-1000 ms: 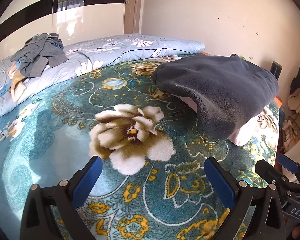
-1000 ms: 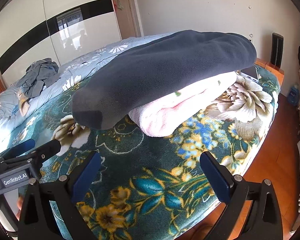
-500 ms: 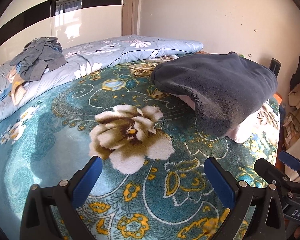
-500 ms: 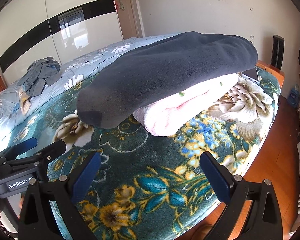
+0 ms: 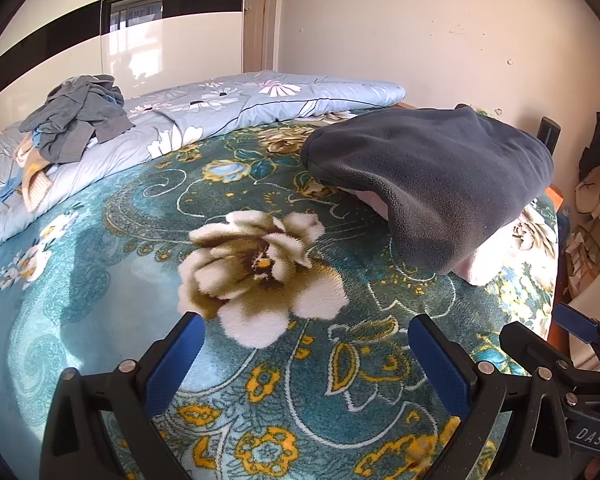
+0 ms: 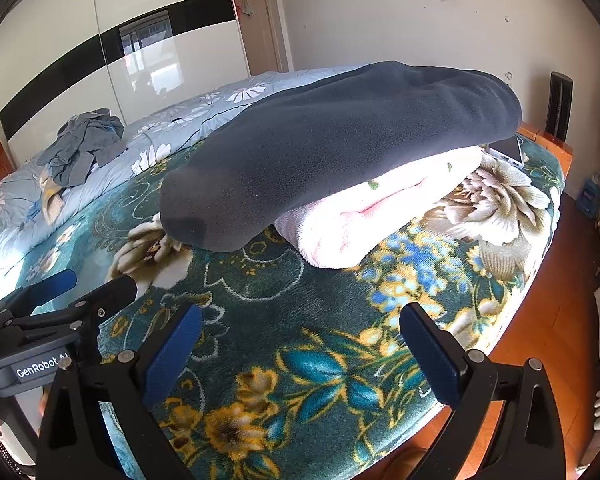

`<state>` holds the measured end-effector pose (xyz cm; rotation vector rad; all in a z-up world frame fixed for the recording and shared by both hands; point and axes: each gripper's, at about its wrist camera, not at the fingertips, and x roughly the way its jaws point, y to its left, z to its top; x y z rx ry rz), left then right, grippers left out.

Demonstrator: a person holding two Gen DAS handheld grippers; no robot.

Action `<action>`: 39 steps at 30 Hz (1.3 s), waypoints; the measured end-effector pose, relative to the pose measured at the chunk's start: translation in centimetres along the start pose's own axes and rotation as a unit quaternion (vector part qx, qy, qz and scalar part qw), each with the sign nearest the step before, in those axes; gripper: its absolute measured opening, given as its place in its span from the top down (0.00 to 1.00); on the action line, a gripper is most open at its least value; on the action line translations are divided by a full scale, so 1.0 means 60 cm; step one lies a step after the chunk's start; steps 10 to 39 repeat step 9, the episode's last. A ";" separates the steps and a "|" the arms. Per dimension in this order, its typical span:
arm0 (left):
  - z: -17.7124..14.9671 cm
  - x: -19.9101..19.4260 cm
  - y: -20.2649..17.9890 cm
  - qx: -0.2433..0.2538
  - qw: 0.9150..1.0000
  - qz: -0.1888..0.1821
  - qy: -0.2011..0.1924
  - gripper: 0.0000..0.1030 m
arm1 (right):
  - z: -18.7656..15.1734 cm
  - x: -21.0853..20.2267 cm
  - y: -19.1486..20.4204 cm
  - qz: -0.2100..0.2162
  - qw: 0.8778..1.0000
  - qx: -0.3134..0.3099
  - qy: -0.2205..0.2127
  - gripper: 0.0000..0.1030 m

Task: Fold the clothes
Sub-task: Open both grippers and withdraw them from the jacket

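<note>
The dark grey fleece garment (image 6: 340,144) is laid folded on a folded pink towel (image 6: 380,216), on the right part of the bed's floral blanket (image 5: 260,360). Both the left tongs (image 5: 306,364) and the right tongs (image 6: 300,354) are held wide open and empty above the blanket. The fleece is judged soft, light and limp; it is best taken at its near hanging edge. An unfolded grey heap (image 5: 76,116) is seen far left.

Dark grey fleece garment (image 6: 340,148): folded, laid flat atop folded pink towelling garment (image 6: 380,212), near right edge of bed. Heap of grey clothes (image 5: 76,116): crumpled, unfolded, far left, with tan knit piece (image 5: 36,184) beneath.
</note>
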<state>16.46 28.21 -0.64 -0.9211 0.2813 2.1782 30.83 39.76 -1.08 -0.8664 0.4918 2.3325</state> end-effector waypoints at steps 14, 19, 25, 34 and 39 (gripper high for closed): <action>0.000 -0.008 -0.004 0.011 1.000 0.007 -0.016 0.00 | 0.000 0.002 0.002 0.000 1.000 -0.001 0.002 0.03; 0.000 -0.008 -0.004 0.011 1.000 0.007 -0.016 0.00 | 0.000 0.002 0.002 0.000 1.000 -0.001 0.002 0.03; 0.000 -0.008 -0.004 0.011 1.000 0.007 -0.016 0.00 | 0.000 0.002 0.002 0.000 1.000 -0.001 0.002 0.03; 0.000 -0.008 -0.004 0.011 1.000 0.007 -0.016 0.00 | 0.000 0.002 0.002 0.000 1.000 -0.001 0.002 0.03; 0.000 -0.008 -0.004 0.011 1.000 0.007 -0.016 0.00 | 0.000 0.002 0.002 0.000 1.000 -0.001 0.002 0.03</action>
